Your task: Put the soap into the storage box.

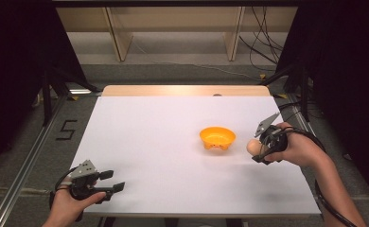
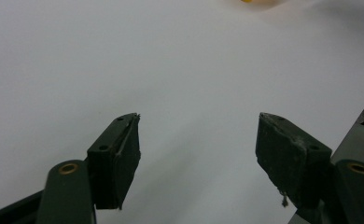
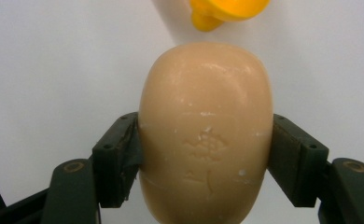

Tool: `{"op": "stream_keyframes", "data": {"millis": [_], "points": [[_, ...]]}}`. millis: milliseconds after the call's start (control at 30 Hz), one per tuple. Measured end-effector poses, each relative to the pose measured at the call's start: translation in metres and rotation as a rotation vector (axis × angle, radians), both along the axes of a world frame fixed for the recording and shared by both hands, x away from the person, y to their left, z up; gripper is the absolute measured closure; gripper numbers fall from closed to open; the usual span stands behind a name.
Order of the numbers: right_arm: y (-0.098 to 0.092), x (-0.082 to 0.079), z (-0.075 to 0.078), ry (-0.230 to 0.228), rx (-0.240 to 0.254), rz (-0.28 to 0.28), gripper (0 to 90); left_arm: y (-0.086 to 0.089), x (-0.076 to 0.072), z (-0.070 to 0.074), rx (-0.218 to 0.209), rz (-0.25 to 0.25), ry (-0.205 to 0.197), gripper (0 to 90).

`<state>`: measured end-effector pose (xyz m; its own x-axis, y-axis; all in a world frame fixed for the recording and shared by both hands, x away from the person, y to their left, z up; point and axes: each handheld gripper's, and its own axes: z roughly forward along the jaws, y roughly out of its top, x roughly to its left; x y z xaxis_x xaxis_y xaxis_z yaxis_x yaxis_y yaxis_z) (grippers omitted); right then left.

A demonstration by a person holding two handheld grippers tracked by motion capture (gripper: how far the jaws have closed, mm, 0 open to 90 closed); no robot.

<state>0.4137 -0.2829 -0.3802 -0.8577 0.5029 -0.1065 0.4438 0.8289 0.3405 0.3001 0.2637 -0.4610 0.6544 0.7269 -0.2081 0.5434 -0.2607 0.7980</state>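
My right gripper [image 3: 203, 154] held the tan soap [image 3: 206, 135] tight between its jaws, the orange bowl [image 3: 227, 11] just ahead. I guessed dropping it in was left. My left gripper [image 2: 196, 144] gaped wide, empty.

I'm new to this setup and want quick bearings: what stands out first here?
The orange bowl pops against the white table, right of its centre. Just right of the bowl, the right gripper holds a tan oval bar of soap clamped between its jaws. Near the table's front left corner, the left gripper has its jaws wide apart with nothing between them.
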Motion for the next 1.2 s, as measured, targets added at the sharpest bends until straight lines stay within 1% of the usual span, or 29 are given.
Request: {"op": "stream_keyframes", "data": {"millis": [67, 133, 200, 267, 300, 367, 400, 433, 500, 633, 667, 800, 833, 867, 900, 1067, 1100, 1133, 1200], "points": [[0.000, 0.002, 0.000, -0.004, 0.000, 0.016, 33.0, 0.000, 0.000, 0.000, 0.001, -0.001, 0.004, 30.3], [0.002, 0.002, 0.001, -0.002, -0.002, 0.005, 33.1, 0.000, 0.000, 0.000, 0.001, 0.000, 0.005, 30.3], [0.002, 0.003, 0.000, -0.005, 0.003, 0.012, 33.0, 0.000, 0.000, 0.000, 0.002, -0.001, 0.005, 30.3], [0.003, 0.004, 0.001, -0.002, -0.002, 0.015, 33.1, 0.000, 0.000, 0.000, 0.000, -0.001, 0.004, 30.3], [0.005, 0.004, 0.001, 0.003, 0.003, 0.003, 33.1, 0.000, 0.000, 0.000, 0.000, -0.001, 0.005, 30.3], [0.005, 0.004, 0.000, -0.002, 0.006, 0.013, 33.0, 0.000, 0.000, 0.000, 0.000, 0.000, 0.004, 30.3], [0.005, 0.006, 0.001, -0.003, -0.004, 0.018, 33.0, 0.000, 0.000, 0.000, -0.001, 0.000, 0.004, 30.4], [0.006, 0.006, 0.001, -0.004, 0.000, 0.006, 33.0, 0.000, 0.000, 0.000, -0.001, -0.001, 0.004, 30.3], [0.007, 0.007, 0.002, -0.008, -0.002, 0.021, 33.1, 0.000, 0.000, 0.000, -0.001, -0.001, 0.004, 30.4], [0.009, 0.008, 0.003, -0.005, -0.002, 0.018, 33.0, 0.000, 0.000, 0.000, -0.001, -0.001, 0.004, 30.3], [0.009, 0.009, 0.003, -0.006, -0.003, 0.029, 33.0, -0.001, 0.000, 0.000, -0.006, 0.001, 0.004, 30.4], [0.011, 0.011, 0.005, -0.009, -0.009, 0.021, 33.0, -0.001, 0.000, 0.000, -0.006, 0.001, 0.005, 30.3], [0.012, 0.011, 0.005, -0.007, -0.004, 0.020, 33.0, -0.001, 0.000, 0.000, -0.007, 0.002, 0.004, 30.4], [0.012, 0.012, 0.006, -0.008, -0.004, 0.027, 33.0, 0.000, 0.000, 0.000, 0.000, -0.002, 0.003, 30.3], [0.013, 0.012, 0.006, -0.005, -0.007, 0.021, 33.1, 0.000, 0.000, 0.000, 0.000, -0.002, 0.004, 30.4], [0.015, 0.014, 0.006, -0.008, -0.009, 0.039, 33.1, 0.000, 0.000, 0.000, -0.002, -0.002, 0.004, 30.4], [0.016, 0.013, 0.006, -0.001, -0.006, 0.023, 33.1, 0.000, 0.000, 0.000, 0.000, -0.003, 0.004, 30.4], [0.016, 0.013, 0.006, -0.001, -0.006, 0.023, 33.1, 0.000, 0.000, 0.000, 0.000, -0.003, 0.004, 30.4], [0.016, 0.015, 0.007, -0.005, -0.010, 0.039, 33.1, 0.001, 0.000, 0.001, 0.004, -0.006, 0.004, 30.4]]}}
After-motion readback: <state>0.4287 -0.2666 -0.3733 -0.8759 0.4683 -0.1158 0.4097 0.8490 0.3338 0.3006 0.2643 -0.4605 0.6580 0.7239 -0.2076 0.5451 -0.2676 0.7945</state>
